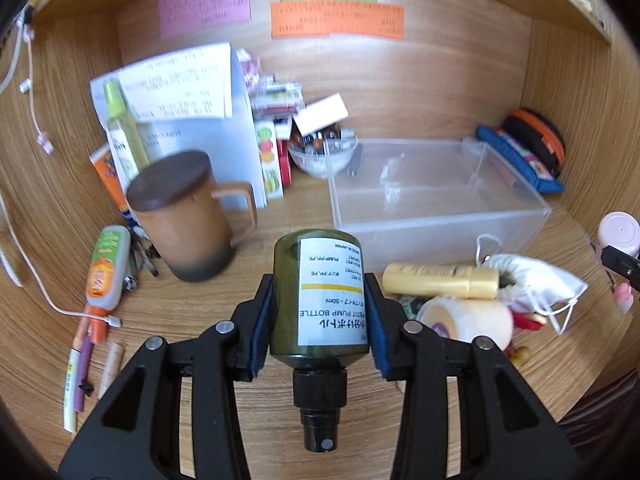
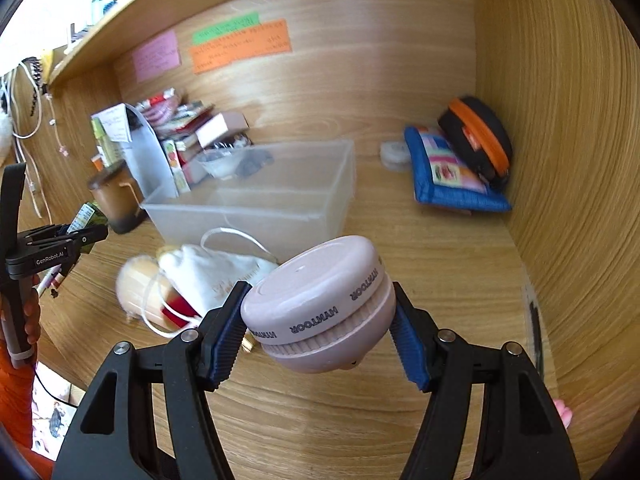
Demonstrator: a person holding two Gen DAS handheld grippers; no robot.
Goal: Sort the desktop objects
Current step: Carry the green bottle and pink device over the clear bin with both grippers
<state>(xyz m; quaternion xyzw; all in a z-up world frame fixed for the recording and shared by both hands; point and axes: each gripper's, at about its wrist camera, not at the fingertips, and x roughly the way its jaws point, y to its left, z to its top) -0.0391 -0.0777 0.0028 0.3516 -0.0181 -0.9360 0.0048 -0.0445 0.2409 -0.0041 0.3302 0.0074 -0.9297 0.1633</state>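
Both tools level: left tool [image 1: 320,320] clamps green bottle [image 1: 320,292], right tool [image 2: 320,328] pink puck [image 2: 320,304].

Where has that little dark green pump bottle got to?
The dark green pump bottle with a white label is clamped in the left tongs, held above the wooden desk just in front of the clear plastic bin.

Bottle [image 1: 319,292] "PETIT PUMP BOTTLE", seemingly 50ml

The clear bin [image 1: 436,196] lies open-topped at mid-table, reachable from above. Left of it a lidded brown mug [image 1: 188,216] and leaning papers [image 1: 180,92] block the way. In front, a gold tube [image 1: 440,280] and white pouch [image 1: 536,284] crowd the table [image 2: 420,264]; bare wood lies to the bin's right.
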